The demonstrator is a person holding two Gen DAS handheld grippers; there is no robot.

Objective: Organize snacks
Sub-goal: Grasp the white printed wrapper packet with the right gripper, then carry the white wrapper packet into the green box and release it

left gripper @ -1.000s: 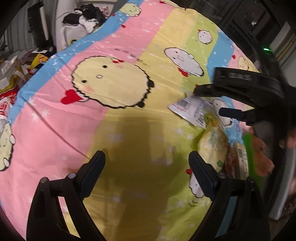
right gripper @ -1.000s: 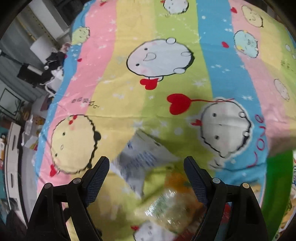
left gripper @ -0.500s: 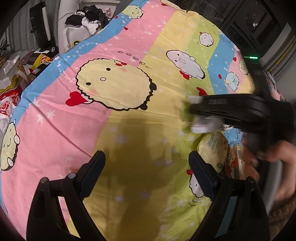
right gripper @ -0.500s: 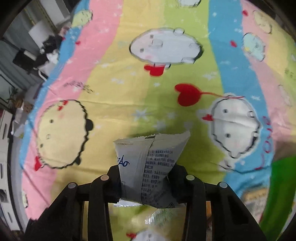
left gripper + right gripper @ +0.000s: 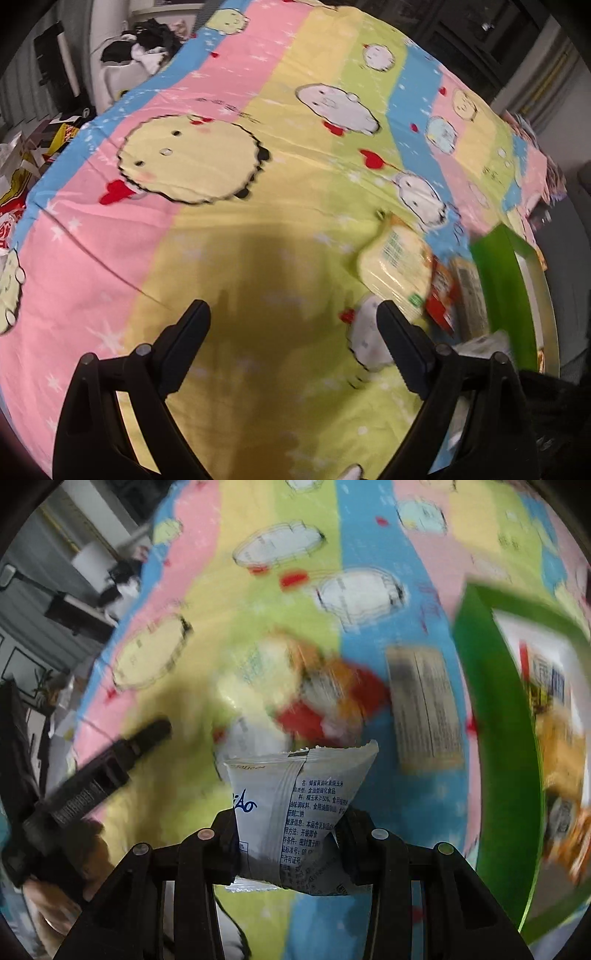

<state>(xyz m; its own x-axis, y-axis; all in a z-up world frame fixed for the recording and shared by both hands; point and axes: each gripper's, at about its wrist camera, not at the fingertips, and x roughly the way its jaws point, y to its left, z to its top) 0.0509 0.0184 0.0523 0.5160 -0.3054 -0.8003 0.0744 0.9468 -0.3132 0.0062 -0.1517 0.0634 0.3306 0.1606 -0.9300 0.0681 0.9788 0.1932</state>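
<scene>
Item one: white snack packet (image 5: 295, 812) with blue lettering and printed text, clenched between the fingers of the right tool (image 5: 291, 834), whose jaws have just closed on it; the packet is lifted clear of the striped cartoon sheet (image 5: 229, 258) and stands upright in the grip, crimped top edge uppermost. Item two: left tool (image 5: 291, 332), released, jaws wide with nothing between them, hovering over the yellow stripe of the sheet. Item three: pale yellow packet (image 5: 397, 266), lying on the sheet near its right edge. Item four: red packet (image 5: 439, 295), just beside the yellow one, partly under it. Item five: packet with a printed label panel (image 5: 469, 291), between the red packet and the green box. Item six: green box (image 5: 495, 738), open-topped, at the sheet's right edge, with printed packets inside, too blurred to identify.
</scene>
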